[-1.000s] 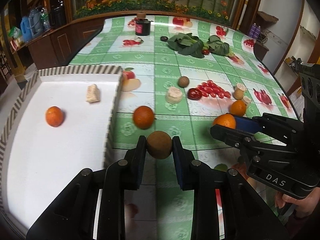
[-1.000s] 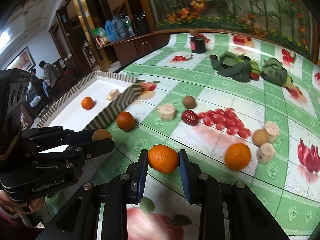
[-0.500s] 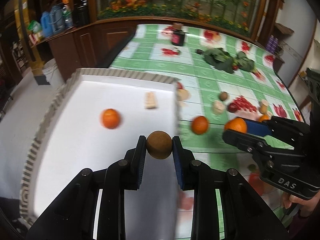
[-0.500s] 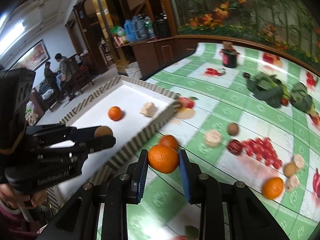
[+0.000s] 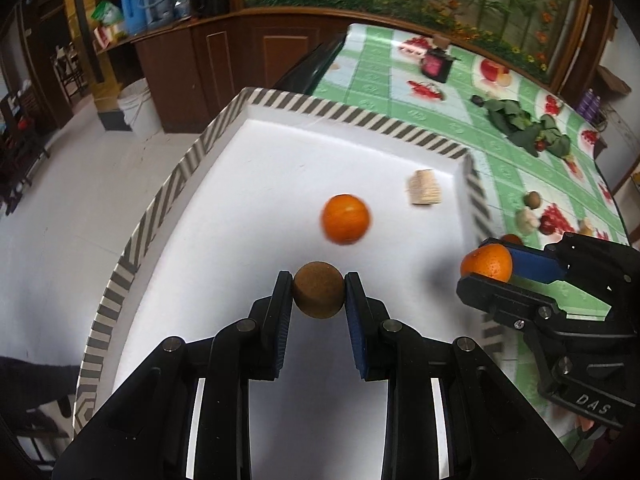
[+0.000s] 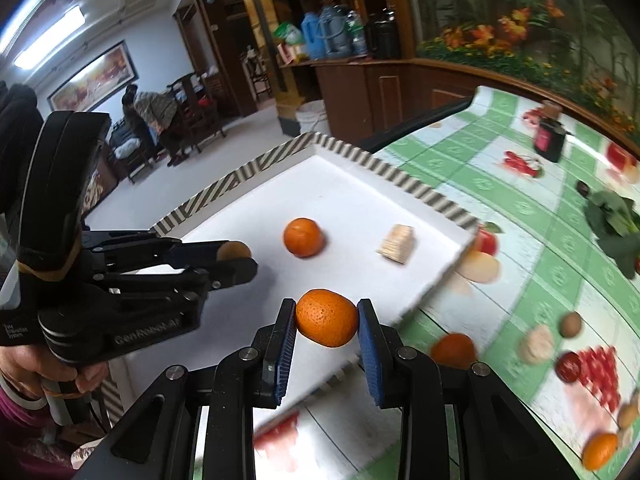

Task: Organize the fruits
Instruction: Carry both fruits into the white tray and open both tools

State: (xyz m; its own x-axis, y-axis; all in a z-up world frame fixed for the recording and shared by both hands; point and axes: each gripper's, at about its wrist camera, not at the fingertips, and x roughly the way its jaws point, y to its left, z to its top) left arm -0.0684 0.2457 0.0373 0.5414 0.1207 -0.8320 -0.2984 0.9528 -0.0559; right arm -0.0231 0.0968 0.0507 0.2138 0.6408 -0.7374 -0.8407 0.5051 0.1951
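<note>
Two fruits ride above a white tray (image 5: 224,152) with a striped rim: a brown round fruit (image 5: 319,290) clamped between the blue pads of the left hand-held gripper (image 5: 319,294), and an orange (image 6: 327,317) pinched between the pads of the right hand-held gripper (image 6: 327,320). Each tool's jaws stand narrow, pressed against the sides of its load. In the left wrist view the brown fruit hangs over the near part of the tray floor, while the right tool enters from the right edge with its orange just over the tray's right rim. Inside the tray lie a second orange (image 5: 345,219) near the middle and a pale ridged chunk (image 5: 425,187) toward the far right corner, the two apart from each other. The tray sits at the left end of a surface (image 6: 532,216) covered with a green-checked cloth printed with fruit. On that cloth, beside the tray, rest another loose orange (image 6: 453,350), a small brown fruit (image 6: 571,324), a pale chunk (image 6: 538,344) and a dark red fruit (image 6: 569,366); farther off lie leafy greens (image 5: 524,128) and a dark jar (image 5: 436,65). A hand (image 6: 44,372) grips the left tool's handle at the lower left of the right wrist view.
</note>
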